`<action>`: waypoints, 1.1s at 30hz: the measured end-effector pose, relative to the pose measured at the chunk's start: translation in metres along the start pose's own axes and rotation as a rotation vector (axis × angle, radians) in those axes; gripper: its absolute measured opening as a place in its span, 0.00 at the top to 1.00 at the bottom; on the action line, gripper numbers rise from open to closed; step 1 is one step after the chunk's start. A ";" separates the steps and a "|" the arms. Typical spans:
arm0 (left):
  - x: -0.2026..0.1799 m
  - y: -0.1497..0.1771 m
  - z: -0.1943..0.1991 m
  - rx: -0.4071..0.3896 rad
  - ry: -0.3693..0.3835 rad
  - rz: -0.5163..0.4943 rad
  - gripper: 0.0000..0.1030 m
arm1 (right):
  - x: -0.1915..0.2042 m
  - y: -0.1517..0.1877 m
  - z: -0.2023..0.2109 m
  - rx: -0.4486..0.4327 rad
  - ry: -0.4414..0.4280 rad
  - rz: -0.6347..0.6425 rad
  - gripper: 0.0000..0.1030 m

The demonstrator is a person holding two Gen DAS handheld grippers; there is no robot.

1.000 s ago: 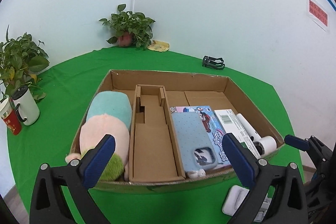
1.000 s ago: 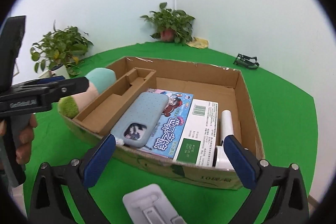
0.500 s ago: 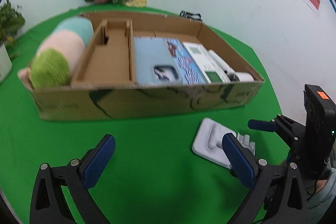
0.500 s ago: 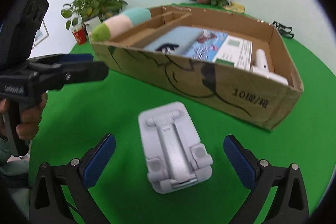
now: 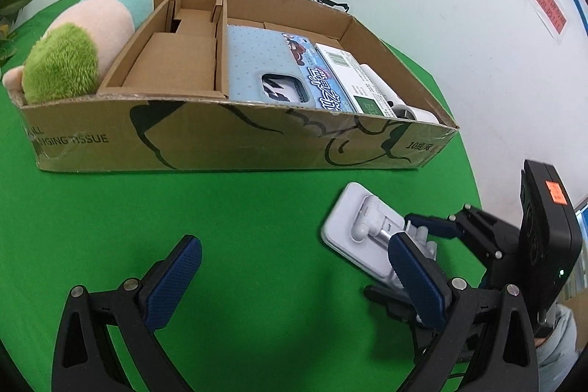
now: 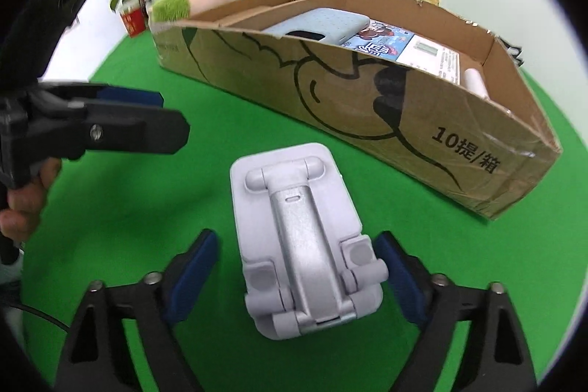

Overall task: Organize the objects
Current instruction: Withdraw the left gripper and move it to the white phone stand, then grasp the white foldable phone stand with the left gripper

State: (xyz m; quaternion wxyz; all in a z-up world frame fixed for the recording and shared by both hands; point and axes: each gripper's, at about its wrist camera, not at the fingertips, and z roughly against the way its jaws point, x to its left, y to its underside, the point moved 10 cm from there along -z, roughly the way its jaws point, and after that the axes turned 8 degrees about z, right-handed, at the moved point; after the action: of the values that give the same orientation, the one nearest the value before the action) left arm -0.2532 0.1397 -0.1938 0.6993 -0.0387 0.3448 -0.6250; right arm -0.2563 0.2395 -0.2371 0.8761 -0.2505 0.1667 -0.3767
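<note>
The green cloth [image 5: 110,226] fills most of both my views. Across the upper half of the left wrist view sits the long cardboard box [image 5: 220,142], holding a plush toy [image 5: 84,39] at its upper-left end, a bare cardboard divider [image 5: 172,61] next, then a blue phone case [image 5: 264,68] lying over a picture book [image 5: 319,79], and a white carton [image 5: 352,76] toward the right. In the lower centre of my right wrist view the grey folding phone stand [image 6: 301,234] lies flat on the cloth in front of the box. My right gripper [image 6: 297,278] is closing with the stand between its pads; I see a gap on the left. My left gripper [image 5: 294,281] hangs wide open over bare cloth, bottom centre.
</note>
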 end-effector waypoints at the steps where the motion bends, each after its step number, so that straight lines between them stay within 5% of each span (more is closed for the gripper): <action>1: -0.001 0.001 -0.001 0.005 0.010 0.007 0.01 | 0.003 0.001 0.001 -0.001 -0.006 -0.014 0.21; 8: -0.005 0.011 -0.007 0.077 0.114 0.054 0.02 | 0.038 0.002 0.012 -0.015 -0.065 -0.157 0.23; 19: -0.032 0.032 -0.016 0.222 0.305 0.085 0.29 | 0.045 0.002 0.016 -0.079 -0.041 -0.304 0.22; 33: -0.036 0.032 -0.018 0.236 0.304 0.066 0.39 | 0.045 0.003 0.014 -0.049 0.028 -0.256 0.23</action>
State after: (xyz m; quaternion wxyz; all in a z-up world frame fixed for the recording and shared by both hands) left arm -0.2347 0.1854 -0.2074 0.6588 0.1497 0.3719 -0.6366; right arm -0.2181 0.2122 -0.2324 0.8120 -0.2859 0.1547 -0.4848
